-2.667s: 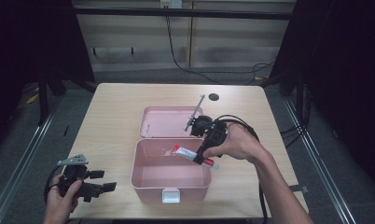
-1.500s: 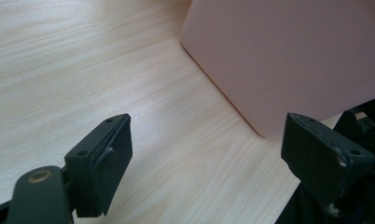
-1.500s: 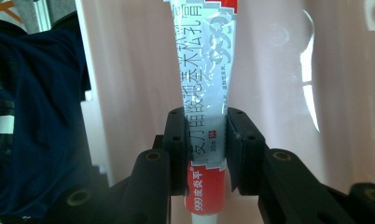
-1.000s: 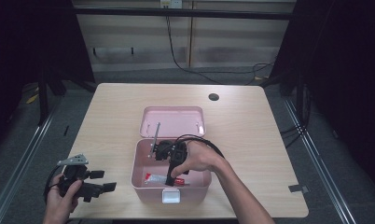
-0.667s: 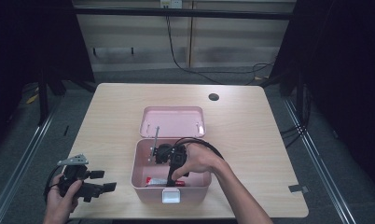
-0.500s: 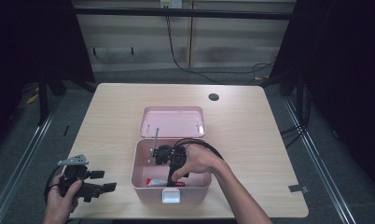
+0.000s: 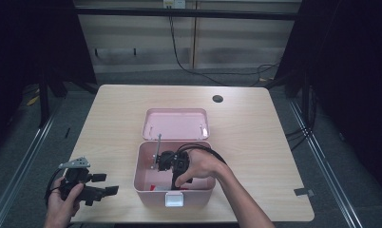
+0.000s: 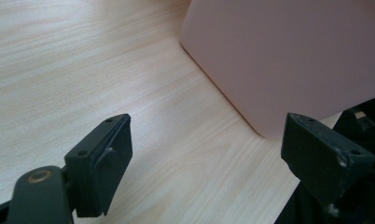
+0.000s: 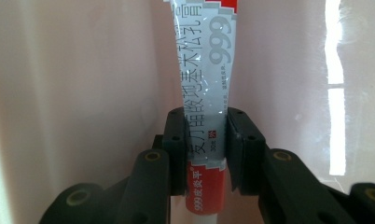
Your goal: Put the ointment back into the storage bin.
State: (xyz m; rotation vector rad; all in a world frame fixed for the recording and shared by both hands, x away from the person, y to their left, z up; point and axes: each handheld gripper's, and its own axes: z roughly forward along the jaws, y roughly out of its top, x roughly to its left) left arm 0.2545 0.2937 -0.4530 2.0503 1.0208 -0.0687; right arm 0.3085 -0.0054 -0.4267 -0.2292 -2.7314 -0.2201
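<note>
Now clamping the ointment tube (image 9: 205,70) in the right gripper (image 9: 205,140), pressing both pads flat against its grey printed body just above the red band, leaving no gap. Having carried it, over the last couple of seconds, from above the right rim of the pink box (image 7: 140,187) across and down into the box's near half. Sitting almost motionless there through the last second, holding low among the pink walls. Not managing to tell from the high view whether touching the box floor yet. Showing a sliver of red low in the near left of the box. Not yet letting go: keeping the jaws as tight as a second ago.

Still parking the left gripper (image 8: 204,154) near the near left corner of the table (image 7: 274,142), just clear of the box's left wall, keeping its fingers wide apart and gripping nothing. Not shifting at all across the frames.

Leaving the lid (image 7: 175,124) lying inner side up just beyond the far edge of the box, untouched.

Reading this as placement nearly done: transport finished, release remaining. Probably needing only an opening of the right jaws and a straight lift, minding the trailing cable and the box walls while withdrawing. Otherwise risking dragging the tube back out, should it be sticking to a pad.
</note>
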